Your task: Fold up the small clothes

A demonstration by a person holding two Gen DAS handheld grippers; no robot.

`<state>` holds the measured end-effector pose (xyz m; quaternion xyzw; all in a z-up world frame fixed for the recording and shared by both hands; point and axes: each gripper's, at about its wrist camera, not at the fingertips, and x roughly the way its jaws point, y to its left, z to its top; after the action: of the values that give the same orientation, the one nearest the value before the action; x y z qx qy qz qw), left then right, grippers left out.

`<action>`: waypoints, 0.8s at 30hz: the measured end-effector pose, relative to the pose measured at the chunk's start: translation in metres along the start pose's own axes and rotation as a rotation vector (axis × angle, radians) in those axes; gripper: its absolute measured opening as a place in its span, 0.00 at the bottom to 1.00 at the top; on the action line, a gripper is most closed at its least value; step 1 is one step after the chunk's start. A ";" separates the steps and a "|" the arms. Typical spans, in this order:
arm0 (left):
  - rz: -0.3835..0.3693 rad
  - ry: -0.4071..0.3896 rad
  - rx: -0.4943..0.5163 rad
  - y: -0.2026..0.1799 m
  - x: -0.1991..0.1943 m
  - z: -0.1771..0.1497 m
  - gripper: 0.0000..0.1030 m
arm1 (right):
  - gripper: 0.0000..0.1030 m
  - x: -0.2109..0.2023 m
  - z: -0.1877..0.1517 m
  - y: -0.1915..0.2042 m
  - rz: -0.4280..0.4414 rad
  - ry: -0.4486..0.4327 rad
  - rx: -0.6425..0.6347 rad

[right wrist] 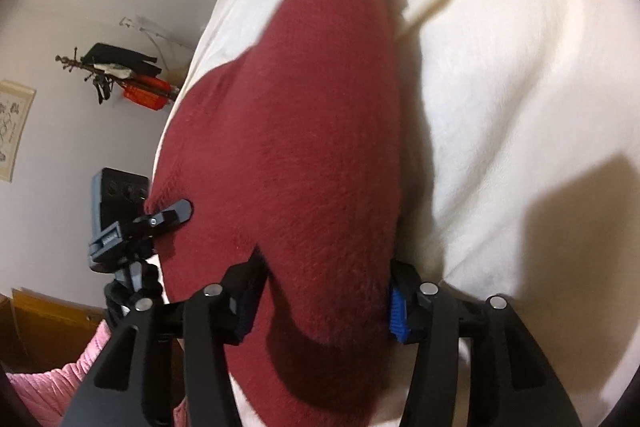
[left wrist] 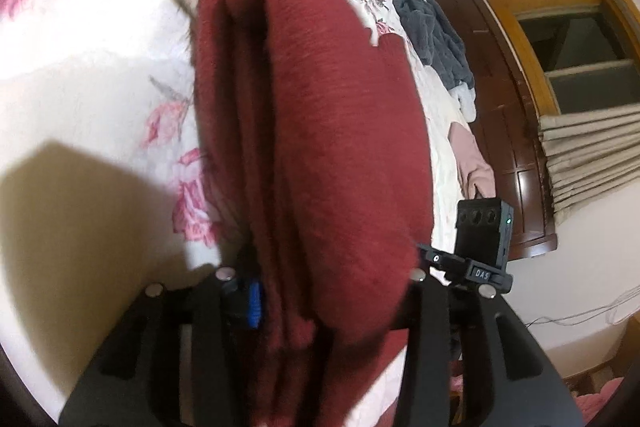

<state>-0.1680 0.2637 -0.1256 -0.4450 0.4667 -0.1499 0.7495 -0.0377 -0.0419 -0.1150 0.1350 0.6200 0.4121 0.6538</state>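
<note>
Red knit garment (left wrist: pixel 312 131) bunched in thick folds, lifted above the floral bedspread (left wrist: pixel 88 75), hanging forward from both tools and filling the middle of each wrist view. Left gripper (left wrist: pixel 332 291) pinching the garment, cloth packed between blue-padded fingers (left wrist: pixel 253 303). Right gripper (right wrist: pixel 320 311) likewise clamped on the garment, blue pad (right wrist: pixel 397 315) pressed against its right edge. Beyond the garment, near the bedspread's far edge: grey crumpled clothing (left wrist: pixel 432 31) and a pink piece (left wrist: pixel 472 159), both well apart from the garment. Past those, a dark wooden headboard (left wrist: pixel 508 115). Soft shadows on the bedspread beside the garment.
</note>
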 end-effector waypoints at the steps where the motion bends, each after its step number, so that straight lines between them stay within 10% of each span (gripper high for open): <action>1: 0.008 -0.004 0.006 -0.003 -0.008 -0.001 0.44 | 0.55 -0.007 0.000 0.005 -0.014 -0.012 -0.012; 13: -0.029 -0.134 -0.025 -0.013 -0.050 0.038 0.46 | 0.59 -0.029 -0.009 0.036 -0.182 -0.079 -0.103; 18: 0.066 -0.130 -0.002 -0.018 -0.034 0.056 0.14 | 0.59 -0.025 -0.013 0.042 -0.238 -0.083 -0.131; 24: 0.095 -0.113 -0.109 0.030 -0.026 0.059 0.19 | 0.59 -0.014 -0.014 0.039 -0.232 -0.080 -0.103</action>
<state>-0.1381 0.3276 -0.1251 -0.4702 0.4517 -0.0634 0.7555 -0.0633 -0.0319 -0.0811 0.0450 0.5829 0.3596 0.7272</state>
